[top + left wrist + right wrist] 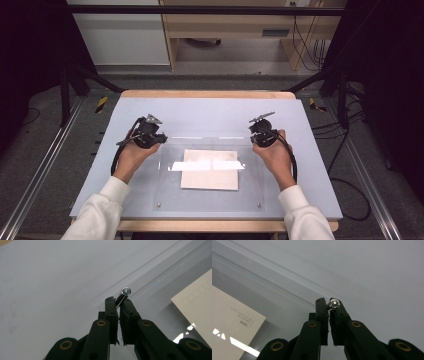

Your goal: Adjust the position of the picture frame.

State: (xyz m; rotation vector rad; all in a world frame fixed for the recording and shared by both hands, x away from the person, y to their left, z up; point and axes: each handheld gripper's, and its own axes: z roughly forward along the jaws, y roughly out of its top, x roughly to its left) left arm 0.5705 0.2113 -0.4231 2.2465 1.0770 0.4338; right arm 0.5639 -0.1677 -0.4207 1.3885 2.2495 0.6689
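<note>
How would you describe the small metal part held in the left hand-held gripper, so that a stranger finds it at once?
Start at the clear acrylic sheet lying over a cream paper on the grey table. At its far left corner, the left hand-held gripper is shut on a small screw. Its shiny round head with a socket pokes out above the black jaw tips.

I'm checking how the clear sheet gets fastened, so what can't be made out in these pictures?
- Left screw: shank hidden between the left gripper's jaws.
- Right screw: shank hidden likewise in the right gripper.
- Card: print too small in high view, cut off in both gripper views.
- Clear sheet: far corner holes hidden by glare.
</note>
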